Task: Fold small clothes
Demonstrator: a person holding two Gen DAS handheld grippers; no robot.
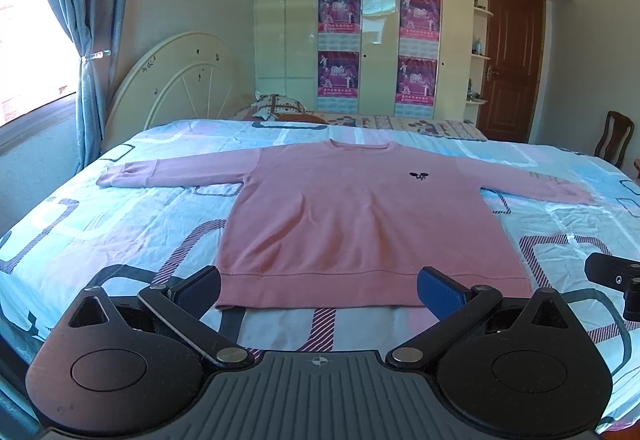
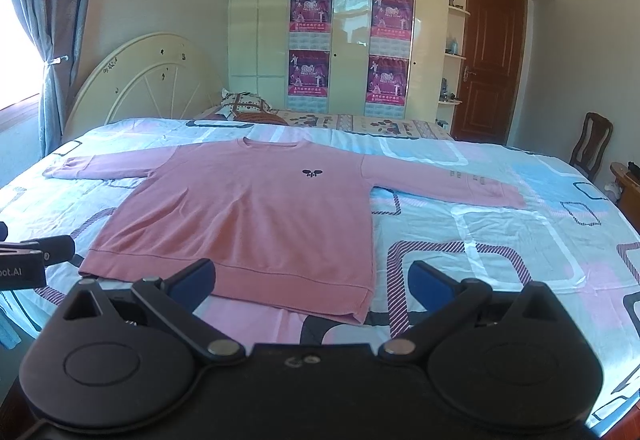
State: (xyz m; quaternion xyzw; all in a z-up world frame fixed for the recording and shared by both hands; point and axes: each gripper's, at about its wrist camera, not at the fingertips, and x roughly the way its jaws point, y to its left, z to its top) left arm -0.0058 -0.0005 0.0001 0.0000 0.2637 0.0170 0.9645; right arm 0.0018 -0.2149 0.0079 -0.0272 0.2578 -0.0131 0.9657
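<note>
Hovering my left gripper and right gripper, jaws spread and empty, short of the pink sweater lying flat at frame centre on the bed. Pinching the patterned sheet along with the hem would likely drag everything askew.

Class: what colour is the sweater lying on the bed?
Pink sweater, with a small dark chest emblem; clearest in the left wrist view.
</note>
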